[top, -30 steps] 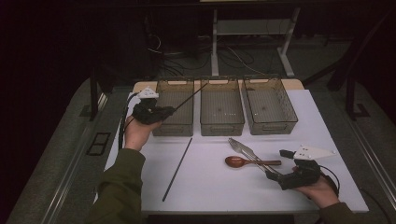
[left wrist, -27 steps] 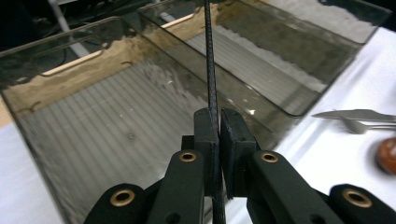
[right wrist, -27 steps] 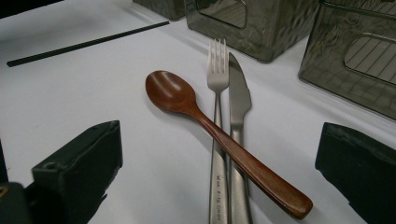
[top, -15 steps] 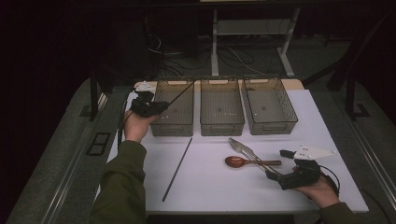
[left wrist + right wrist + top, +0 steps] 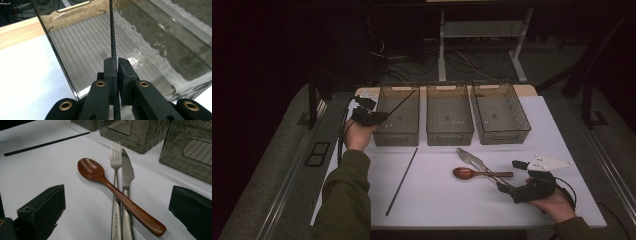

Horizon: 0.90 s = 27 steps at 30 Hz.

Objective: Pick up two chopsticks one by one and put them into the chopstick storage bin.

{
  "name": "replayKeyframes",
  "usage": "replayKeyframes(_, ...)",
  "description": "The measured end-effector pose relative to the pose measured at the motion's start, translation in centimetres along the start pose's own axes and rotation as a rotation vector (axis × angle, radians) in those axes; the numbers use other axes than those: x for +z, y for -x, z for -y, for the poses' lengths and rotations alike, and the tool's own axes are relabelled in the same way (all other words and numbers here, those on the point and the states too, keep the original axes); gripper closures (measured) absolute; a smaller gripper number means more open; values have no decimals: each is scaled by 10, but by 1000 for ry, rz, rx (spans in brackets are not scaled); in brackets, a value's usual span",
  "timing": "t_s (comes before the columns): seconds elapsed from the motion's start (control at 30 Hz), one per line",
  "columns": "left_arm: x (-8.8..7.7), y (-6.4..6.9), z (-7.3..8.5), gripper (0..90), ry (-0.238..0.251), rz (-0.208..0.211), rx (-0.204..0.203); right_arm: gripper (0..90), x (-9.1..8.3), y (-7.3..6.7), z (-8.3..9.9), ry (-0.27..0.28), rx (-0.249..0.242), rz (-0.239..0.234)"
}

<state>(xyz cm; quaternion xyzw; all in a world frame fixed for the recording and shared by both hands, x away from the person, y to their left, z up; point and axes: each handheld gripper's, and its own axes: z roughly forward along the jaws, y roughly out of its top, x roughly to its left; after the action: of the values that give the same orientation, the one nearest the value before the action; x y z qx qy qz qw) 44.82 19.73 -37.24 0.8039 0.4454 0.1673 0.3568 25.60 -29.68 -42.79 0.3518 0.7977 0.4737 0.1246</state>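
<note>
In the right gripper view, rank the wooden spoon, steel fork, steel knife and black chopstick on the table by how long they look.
1. Brown wooden spoon, lying slantwise across the other two.
2. Silver steel fork and silver steel knife: alike, both cut off by the bottom edge.
3. Thin black chopstick: farthest from the camera, so its true rank is unsure.

A wooden spoon [image 5: 100,175] lies across a fork [image 5: 115,162] beside a knife [image 5: 127,171].

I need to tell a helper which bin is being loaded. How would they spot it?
Three clear bins stand in a row at the far edge of the white table. It is the left bin, beside the left gripper. Unlike its neighbours, a thin black chopstick slants into it.
</note>
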Motion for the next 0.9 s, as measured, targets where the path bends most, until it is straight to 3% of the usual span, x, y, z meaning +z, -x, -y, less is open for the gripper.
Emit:
replayKeyframes(0.37, 5, 1, 1, 846, -31, 9, -4, 2, 0, 0, 0, 0, -2, 1)
replayKeyframes(0.47, 5, 0, 0, 838, -30, 33, -19, 2, 0, 0, 0, 0, 0, 0)
replayKeyframes(0.67, -1, 3, -2, 695, 28, 14, -18, 2, 0, 0, 0, 1, -1, 2)
replayKeyframes(0.83, -12, 8, -3, 626, 69, 33, -13, 2, 0, 0, 0, 1, -2, 1)
replayKeyframes(0.9, -17, 10, -2, 585, 77, 63, -19, 2, 0, 0, 0, 1, 0, 2)
